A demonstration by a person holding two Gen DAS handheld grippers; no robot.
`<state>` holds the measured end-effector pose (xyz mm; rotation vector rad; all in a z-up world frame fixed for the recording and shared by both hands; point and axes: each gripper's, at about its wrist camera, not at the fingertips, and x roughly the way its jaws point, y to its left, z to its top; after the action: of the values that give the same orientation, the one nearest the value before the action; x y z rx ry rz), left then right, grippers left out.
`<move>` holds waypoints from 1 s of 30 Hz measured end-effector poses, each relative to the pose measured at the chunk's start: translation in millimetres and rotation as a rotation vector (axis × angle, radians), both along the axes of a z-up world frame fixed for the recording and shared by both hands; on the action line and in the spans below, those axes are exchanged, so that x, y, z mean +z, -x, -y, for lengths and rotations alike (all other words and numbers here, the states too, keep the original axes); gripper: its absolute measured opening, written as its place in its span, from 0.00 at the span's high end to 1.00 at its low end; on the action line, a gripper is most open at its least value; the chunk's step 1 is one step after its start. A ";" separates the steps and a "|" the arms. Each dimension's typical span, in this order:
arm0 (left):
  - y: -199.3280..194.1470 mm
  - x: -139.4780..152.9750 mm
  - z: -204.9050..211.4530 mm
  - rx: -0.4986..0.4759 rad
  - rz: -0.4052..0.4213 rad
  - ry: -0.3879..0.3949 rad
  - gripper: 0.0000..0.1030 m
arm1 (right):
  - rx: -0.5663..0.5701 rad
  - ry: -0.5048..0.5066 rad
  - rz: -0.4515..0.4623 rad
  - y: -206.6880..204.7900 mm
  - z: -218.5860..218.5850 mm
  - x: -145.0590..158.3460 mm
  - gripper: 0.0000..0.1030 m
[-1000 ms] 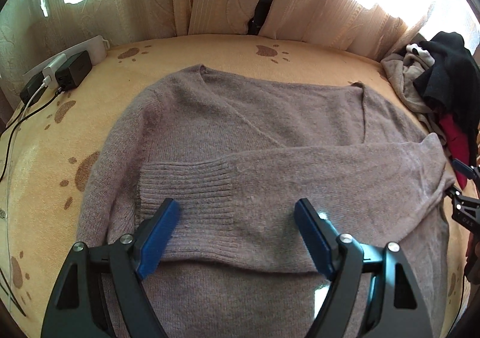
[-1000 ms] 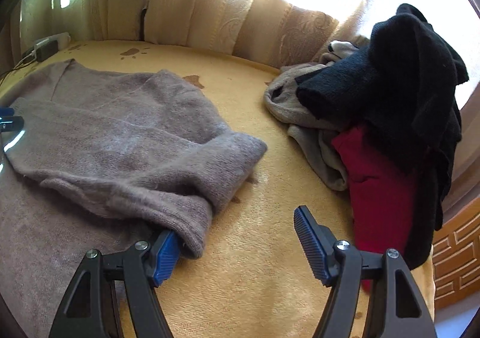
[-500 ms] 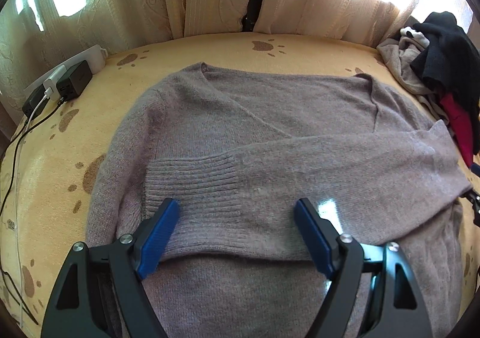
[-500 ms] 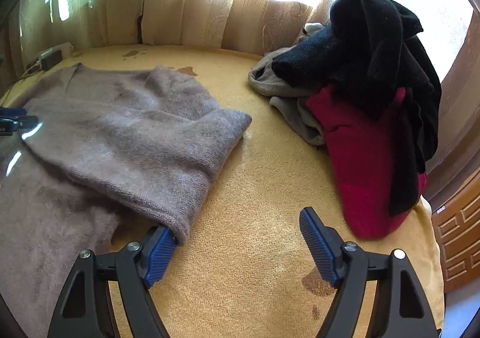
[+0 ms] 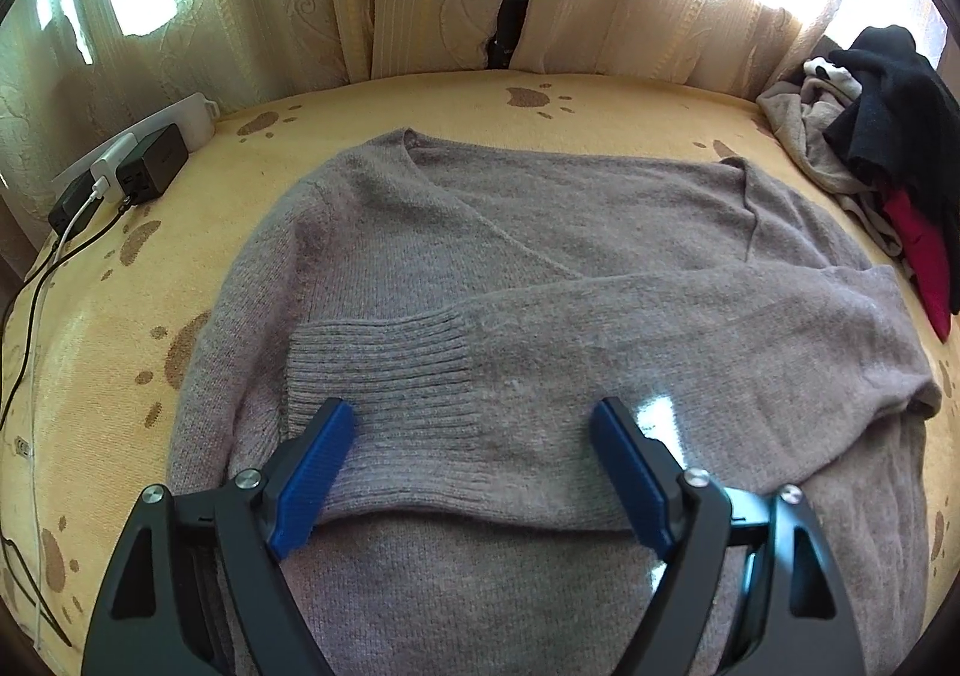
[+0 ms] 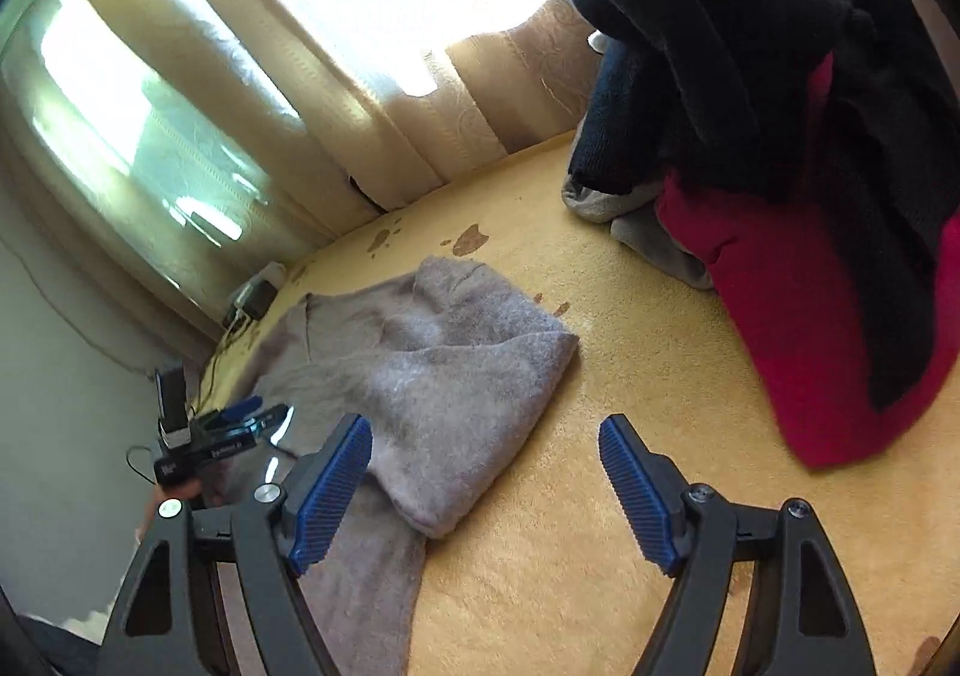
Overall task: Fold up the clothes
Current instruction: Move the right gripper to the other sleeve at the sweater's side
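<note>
Left claw point(image 5: 468, 472) spread over sweater point(image 5: 540, 268) cuff; right claw point(image 6: 486, 484) spread, empty, beside sleeve fold.

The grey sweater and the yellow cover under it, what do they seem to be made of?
The sweater looks like a soft knitted wool or wool blend, matte and slightly fuzzy; the sleeve cuff shows clear knitted ribs. The exact fibre cannot be told. The cover looks like a short-pile plush or fleece: a fine nap with a faint sheen in the window light, printed with brown paw marks.
</note>
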<state>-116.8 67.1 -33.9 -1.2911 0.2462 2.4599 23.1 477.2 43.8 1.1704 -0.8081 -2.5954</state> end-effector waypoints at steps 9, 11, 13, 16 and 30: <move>-0.1 0.3 2.2 -0.006 -0.006 -0.006 0.17 | -0.038 0.220 0.122 71.6 -16.6 -54.1 0.22; 0.1 -0.2 2.2 -0.008 -0.009 -0.007 0.16 | -0.030 0.241 0.129 77.2 -15.2 -59.5 0.22; -0.2 -0.1 2.0 -0.007 -0.011 -0.007 0.16 | -0.022 0.234 0.126 80.0 -12.9 -60.8 0.22; -0.4 -0.2 2.1 -0.008 -0.013 -0.010 0.15 | -0.017 0.217 0.116 84.6 -12.2 -59.9 0.22; -1.6 -0.6 0.8 -0.020 -0.021 -0.013 0.12 | -0.052 0.124 0.127 80.2 -13.5 -65.5 0.92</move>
<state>-115.2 66.3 -34.4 -1.2525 0.2470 2.4558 -57.0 490.6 -21.7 1.3037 -1.0225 -2.4903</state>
